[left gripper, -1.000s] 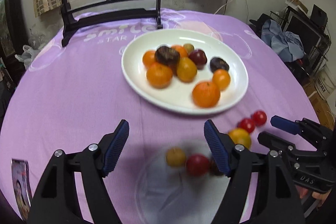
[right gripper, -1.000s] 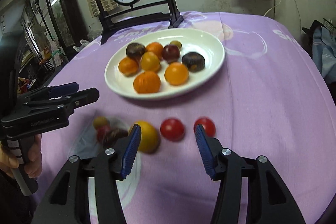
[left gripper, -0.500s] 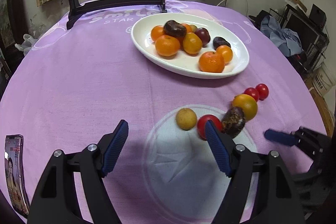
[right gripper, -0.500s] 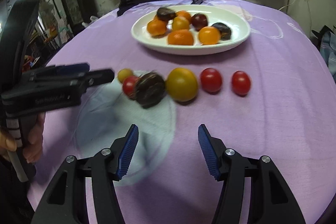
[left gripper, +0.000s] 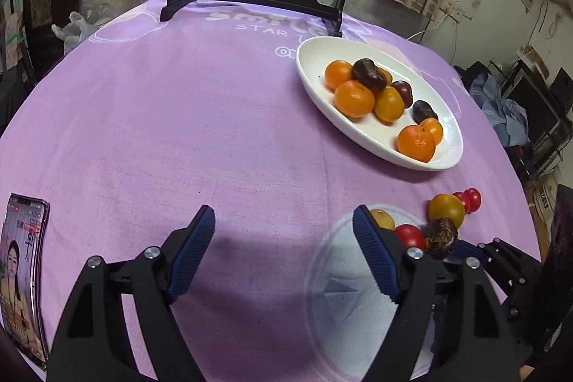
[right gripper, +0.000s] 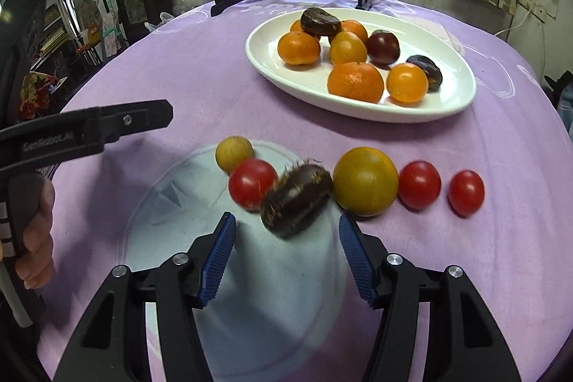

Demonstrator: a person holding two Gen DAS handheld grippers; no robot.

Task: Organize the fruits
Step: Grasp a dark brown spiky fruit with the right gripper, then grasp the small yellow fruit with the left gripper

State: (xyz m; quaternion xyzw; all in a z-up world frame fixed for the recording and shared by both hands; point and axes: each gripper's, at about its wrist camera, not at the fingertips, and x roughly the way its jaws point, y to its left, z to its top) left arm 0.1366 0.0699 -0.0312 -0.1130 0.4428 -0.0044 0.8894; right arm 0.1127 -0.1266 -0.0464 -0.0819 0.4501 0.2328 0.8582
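left wrist view: the left gripper (left gripper: 283,249) hovers over the purple table (left gripper: 179,131) with its fingers (left gripper: 195,247) wide and empty, aimed at bare cloth. the white plate (left gripper: 315,85) of oranges and dark fruits sits toward the far right edge. the loose row of fruit lies off to the right of the fingers, near the front right edge, with the dark spiky fruit (left gripper: 439,237) partly behind the right finger. a phone (left gripper: 21,274) lies at the front left edge.

right wrist view: the right gripper (right gripper: 286,253) has its fingers (right gripper: 219,258) wide and empty. the dark spiky fruit lies just beyond and between the tips, slightly blurred, its long axis tilted up to the right. it sits between a red tomato (right gripper: 252,183) and a yellow fruit (right gripper: 365,181), close enough to look touching. the right gripper is clearly the nearer one; closing on the fruit probably calls for a short advance.
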